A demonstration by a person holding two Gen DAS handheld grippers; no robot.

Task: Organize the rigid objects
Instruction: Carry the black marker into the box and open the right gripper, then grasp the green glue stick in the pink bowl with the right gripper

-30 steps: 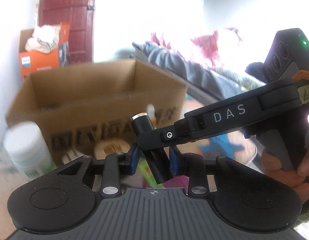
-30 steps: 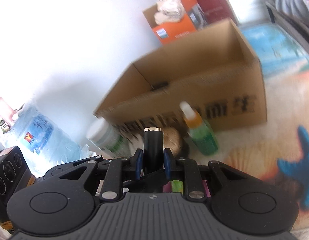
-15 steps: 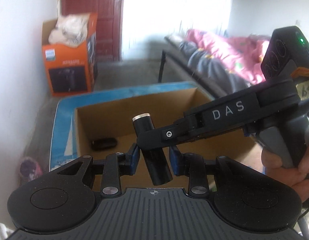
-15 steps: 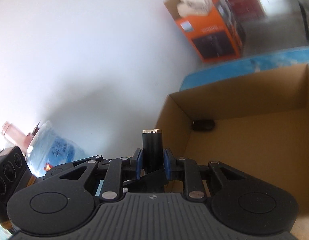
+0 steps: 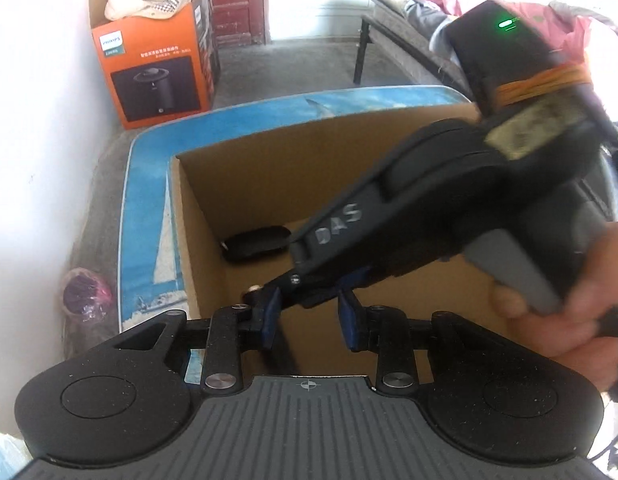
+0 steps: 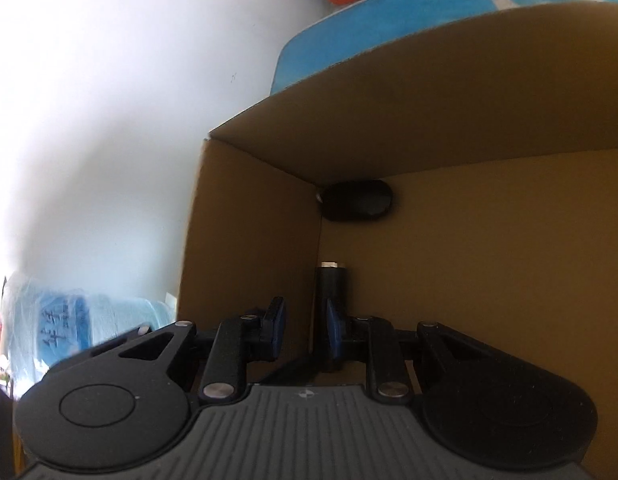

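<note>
An open cardboard box stands on a blue mat; it also shows in the right wrist view. A black oval object lies in its far left corner, also seen in the right wrist view. My right gripper is inside the box with its jaws apart. A black cylinder with a metal cap stands against its right pad, free of the left pad. My left gripper is open and empty above the box's near edge; the right gripper's body crosses in front of it.
An orange Philips carton stands by the wall beyond the blue mat. A bed frame with bedding is at the back right. A pink bag lies left of the mat. A water jug sits left of the box.
Both grippers moved over the box and the right one went down into it. Both jaws opened, and the black cylinder is no longer clamped.
</note>
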